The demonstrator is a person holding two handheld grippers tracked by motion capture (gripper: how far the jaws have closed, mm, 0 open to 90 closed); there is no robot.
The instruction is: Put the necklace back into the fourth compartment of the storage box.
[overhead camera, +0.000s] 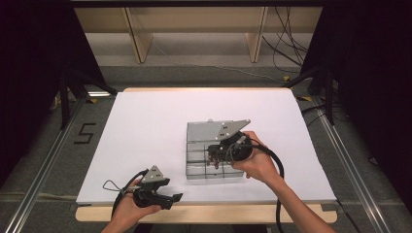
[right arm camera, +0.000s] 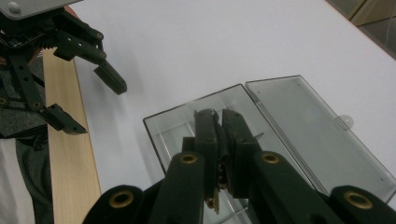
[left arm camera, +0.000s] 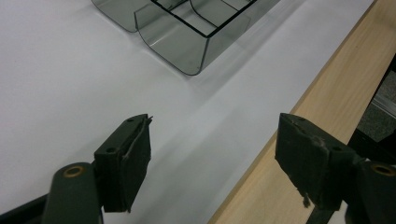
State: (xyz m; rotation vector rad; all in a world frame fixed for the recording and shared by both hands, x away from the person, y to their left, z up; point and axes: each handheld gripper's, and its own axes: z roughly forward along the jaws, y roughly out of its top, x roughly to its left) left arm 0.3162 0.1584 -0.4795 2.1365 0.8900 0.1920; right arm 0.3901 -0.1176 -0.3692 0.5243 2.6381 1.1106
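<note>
A clear grey compartment box (overhead camera: pixel 194 171) lies at the middle of the white table, its lid (overhead camera: pixel 209 129) folded open at the far side. My right gripper (overhead camera: pixel 214 156) hangs over the box's compartments, shut on a small dark part with brass-coloured pins (right arm camera: pixel 215 198). In the right gripper view its jaws (right arm camera: pixel 219 116) press together above the box (right arm camera: pixel 156 133), with the lid (right arm camera: pixel 308 126) to the right. My left gripper (overhead camera: pixel 174 198) rests at the table's front left edge, open and holding nothing. The left gripper view shows its wide gap (left arm camera: pixel 215 140) and the box's corner (left arm camera: pixel 187 51).
The white sheet (overhead camera: pixel 145 126) covers the table, and a bare wooden strip (overhead camera: pixel 209 213) runs along the front edge. The left gripper (right arm camera: pixel 93 105) also shows in the right gripper view, over that strip. Metal rails and cables flank the table on the floor.
</note>
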